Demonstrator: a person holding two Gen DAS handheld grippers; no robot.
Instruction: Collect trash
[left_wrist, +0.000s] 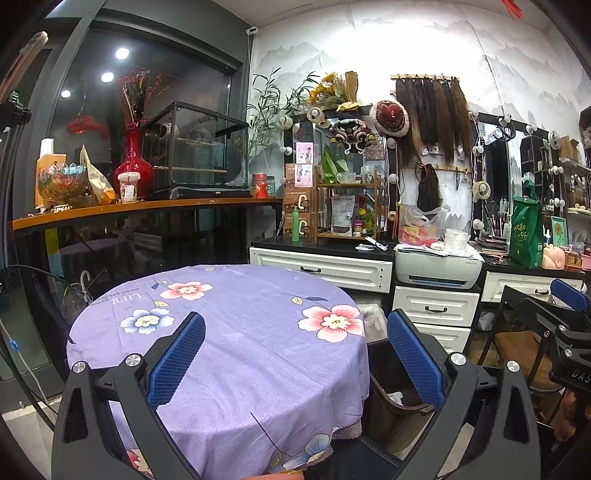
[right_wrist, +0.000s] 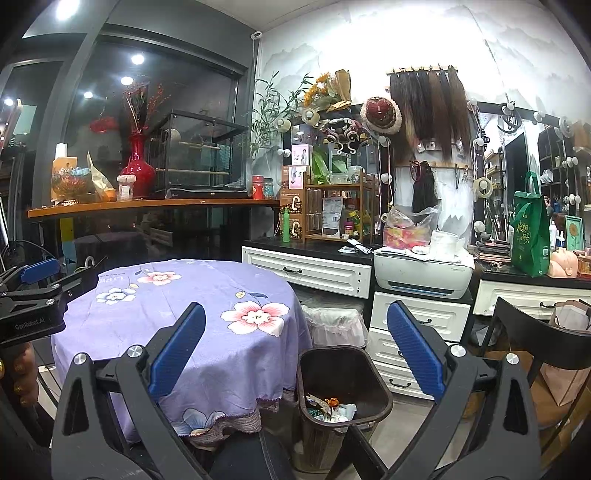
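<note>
- The dark brown plastic trash bin (right_wrist: 345, 384) stands on the floor at 3 o'clock of the round counter with the purple flowered cloth (right_wrist: 207, 306), just beside it, with crumpled wrappers (right_wrist: 327, 406) inside.
- The right claw (right_wrist: 295, 354) hangs above the bin, its blue pads wide apart and empty.
- The left claw (left_wrist: 295, 354), also spread apart and empty, hovers over the counter.
- A white printer (right_wrist: 421, 273) sits at 1 o'clock.

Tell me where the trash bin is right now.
The trash bin stands on the floor just right of the round table, between the right gripper's open fingers in its view.
</note>
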